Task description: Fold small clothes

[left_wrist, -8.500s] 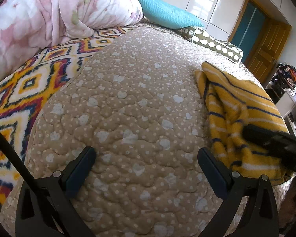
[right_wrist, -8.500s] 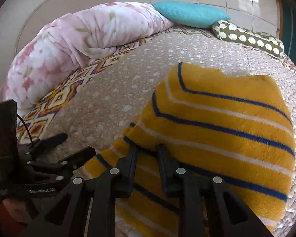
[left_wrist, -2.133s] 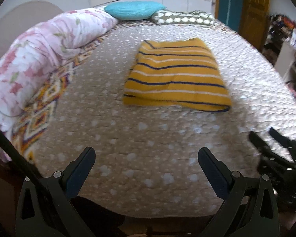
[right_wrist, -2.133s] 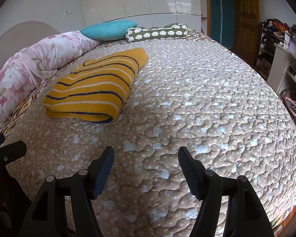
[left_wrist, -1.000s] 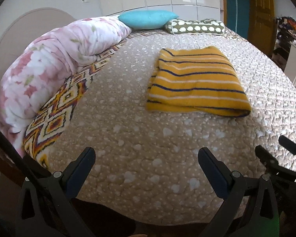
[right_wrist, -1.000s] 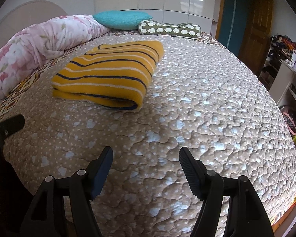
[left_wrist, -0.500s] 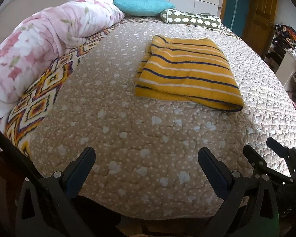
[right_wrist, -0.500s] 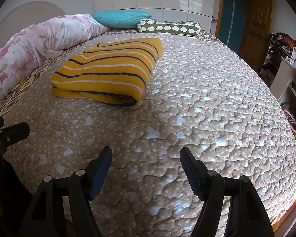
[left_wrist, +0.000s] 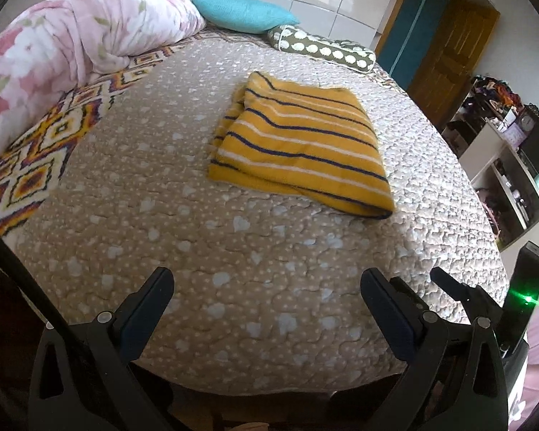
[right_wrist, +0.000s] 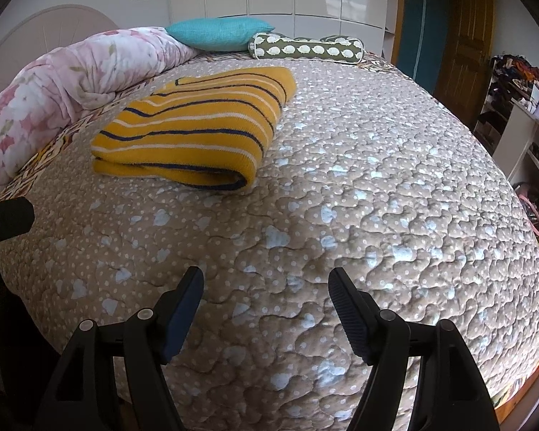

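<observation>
A yellow garment with navy and white stripes [left_wrist: 302, 143] lies folded into a thick rectangle on the beige quilted bed [left_wrist: 233, 251]; the right wrist view has it at upper left [right_wrist: 197, 125]. My left gripper [left_wrist: 266, 287] hangs open over the bed's near edge, well short of the garment, nothing between its fingers. My right gripper [right_wrist: 266, 283] is open too, over bare quilt [right_wrist: 377, 197], to the right of the garment. The right gripper's fingers [left_wrist: 460, 294] show at the lower right of the left wrist view.
A pink floral duvet [left_wrist: 72, 46] is rolled along the bed's left side over a zigzag-patterned blanket [left_wrist: 36, 158]. A teal pillow [left_wrist: 240, 14] and a spotted bolster [left_wrist: 323, 50] lie at the head. Wooden door [right_wrist: 463, 36] and cluttered shelves [right_wrist: 528, 125] stand to the right.
The left wrist view has swung and tilted, so the folded garment now sits skewed toward the upper middle. The right gripper stays where it was. Both grippers remain open.
</observation>
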Demonstrator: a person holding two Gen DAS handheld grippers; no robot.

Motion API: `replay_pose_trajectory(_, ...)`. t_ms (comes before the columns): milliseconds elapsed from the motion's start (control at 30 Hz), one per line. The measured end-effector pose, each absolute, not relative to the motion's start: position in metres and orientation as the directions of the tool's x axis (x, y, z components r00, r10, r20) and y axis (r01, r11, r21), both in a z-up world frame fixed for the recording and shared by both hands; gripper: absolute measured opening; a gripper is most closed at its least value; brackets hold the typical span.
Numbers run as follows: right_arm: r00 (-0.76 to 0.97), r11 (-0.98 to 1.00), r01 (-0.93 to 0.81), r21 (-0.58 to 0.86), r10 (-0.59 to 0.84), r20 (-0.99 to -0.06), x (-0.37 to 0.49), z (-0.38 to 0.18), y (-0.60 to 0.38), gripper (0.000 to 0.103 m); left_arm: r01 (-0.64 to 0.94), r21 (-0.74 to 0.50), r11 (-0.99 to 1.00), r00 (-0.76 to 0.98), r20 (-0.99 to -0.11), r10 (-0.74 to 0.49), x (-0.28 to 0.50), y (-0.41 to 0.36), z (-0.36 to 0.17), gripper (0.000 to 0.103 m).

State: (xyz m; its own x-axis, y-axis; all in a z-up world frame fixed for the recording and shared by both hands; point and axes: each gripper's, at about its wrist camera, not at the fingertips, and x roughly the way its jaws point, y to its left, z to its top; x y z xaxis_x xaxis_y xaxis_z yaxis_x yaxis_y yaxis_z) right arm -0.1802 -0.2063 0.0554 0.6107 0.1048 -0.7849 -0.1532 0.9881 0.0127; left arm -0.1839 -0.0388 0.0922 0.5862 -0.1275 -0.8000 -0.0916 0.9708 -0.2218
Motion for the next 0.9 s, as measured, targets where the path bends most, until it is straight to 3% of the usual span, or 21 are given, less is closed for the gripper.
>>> replay_pose_trajectory(467,0.637,0.982,-0.189,-0.003,0.121,-0.761,-0.165,0.062,-0.197,0.076,-0.136,-0.088,0.987,0.631,-0.775,0.018,-0.175,-0.031,0.098,0.103)
replay_pose_trajectory(600,0.656,0.978,-0.207,0.009,0.145,-0.741,-0.155,0.069,-0.192,0.077,-0.156,-0.023,0.987,0.724,-0.683,0.099,-0.174,-0.030,0.111,0.103)
replay_pose_trajectory(767,0.670,0.975,-0.220,0.021,0.167,-0.724,-0.147,0.073,-0.189,0.078,-0.192,0.147,0.970,0.823,-0.515,0.241,-0.177,-0.041,0.123,0.103)
replay_pose_trajectory(900,0.661,0.975,-0.221,0.028,0.171,-0.731,-0.143,0.067,-0.190,0.078,-0.191,0.193,0.962,0.836,-0.482,0.263,-0.173,-0.045,0.125,0.103)
